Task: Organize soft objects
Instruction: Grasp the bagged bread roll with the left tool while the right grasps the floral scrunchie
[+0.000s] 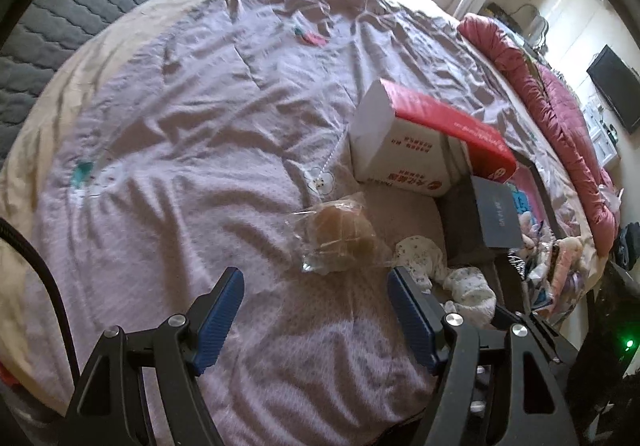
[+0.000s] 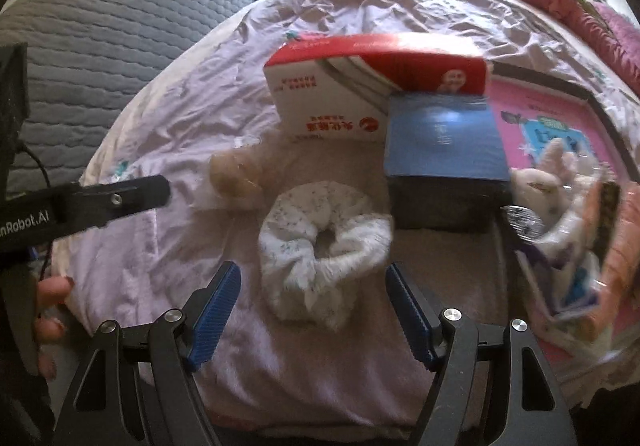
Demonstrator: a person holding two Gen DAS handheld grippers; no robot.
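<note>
A bun in a clear plastic wrapper (image 1: 340, 234) lies on the lilac bedspread (image 1: 192, 134), just ahead of my left gripper (image 1: 316, 278), which is open with nothing between its blue pads. To the bun's right lies a white flowered fluffy scrunchie (image 1: 444, 270). In the right wrist view that scrunchie (image 2: 324, 242) sits just in front of my open right gripper (image 2: 314, 274), partly between the fingertips without touching them. The wrapped bun (image 2: 236, 178) is up and left of it. The left gripper's black finger (image 2: 120, 198) reaches in from the left.
A red and white carton (image 2: 360, 86) and a dark blue box (image 2: 440, 138) stand behind the soft things. A plush toy (image 2: 552, 182) and pink books (image 2: 560, 118) lie at the right. A grey quilted headboard (image 2: 120, 18) and a pink rolled quilt (image 1: 552, 114) border the bed.
</note>
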